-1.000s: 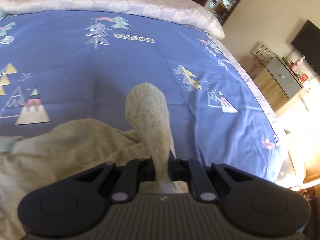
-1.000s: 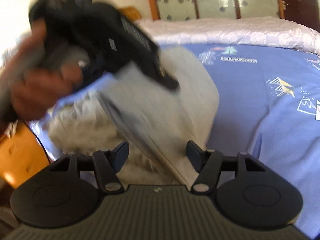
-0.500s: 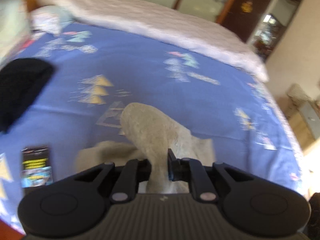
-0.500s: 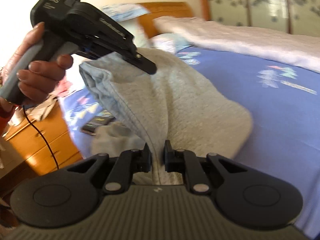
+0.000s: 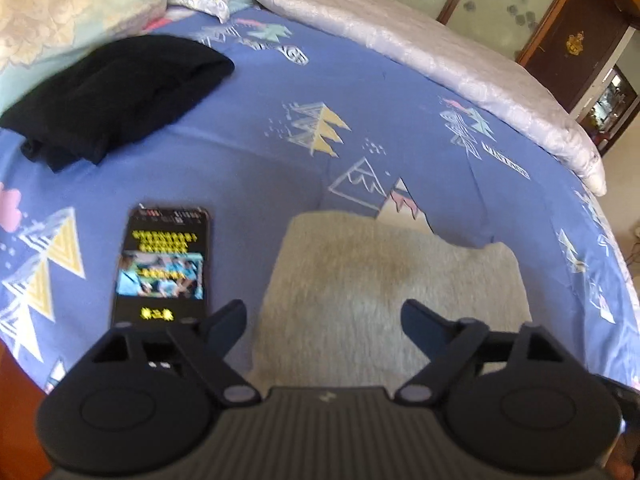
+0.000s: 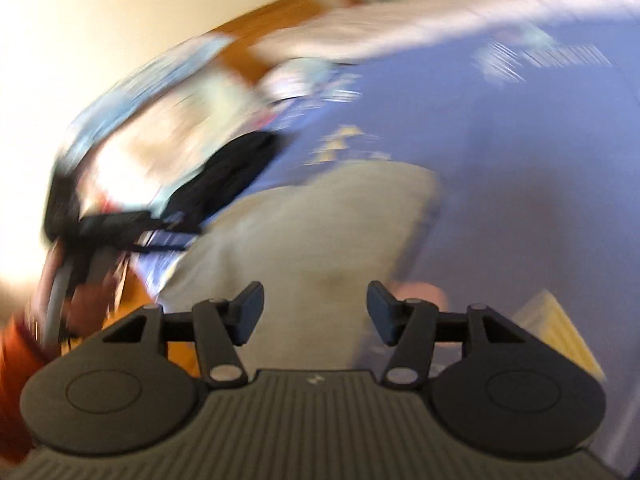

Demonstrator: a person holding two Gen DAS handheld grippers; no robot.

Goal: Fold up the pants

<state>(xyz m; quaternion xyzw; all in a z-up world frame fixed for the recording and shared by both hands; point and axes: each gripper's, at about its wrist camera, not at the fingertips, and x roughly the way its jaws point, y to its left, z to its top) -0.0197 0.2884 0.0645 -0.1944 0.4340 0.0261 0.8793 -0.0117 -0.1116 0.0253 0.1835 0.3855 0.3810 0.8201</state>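
— Left gripper (image 5: 322, 320)?
— Spread wide, fingers (image 5: 226, 322) well apart, nothing clamped; poised above the near edge of the grey pants (image 5: 392, 280), with no contact to be made out.

— And the pants themselves?
— Folded into a flat, roughly square pad on the blue patterned bedspread (image 5: 280, 152), close to the near edge of the bed.

— Right gripper (image 6: 316, 312)?
— Also parted, fingers (image 6: 250, 312) set apart with only air between (heavy motion blur across that whole view). Pointed over the same pale pad of pants (image 6: 320, 224), gripping nothing.

— Anything else on the bed?
— Just beside the pants on the left, a phone (image 5: 162, 266) lying flat with its screen lit. Toward the far left corner, a black garment (image 5: 116, 92) in a low heap, resting against pale pillows (image 5: 76, 12). Along the far edge, a white quilt (image 5: 400, 36) bunched lengthwise.

— Seen from the right wrist?
— The other handheld gripper (image 6: 108, 224), blurred, at the left edge of the bed.
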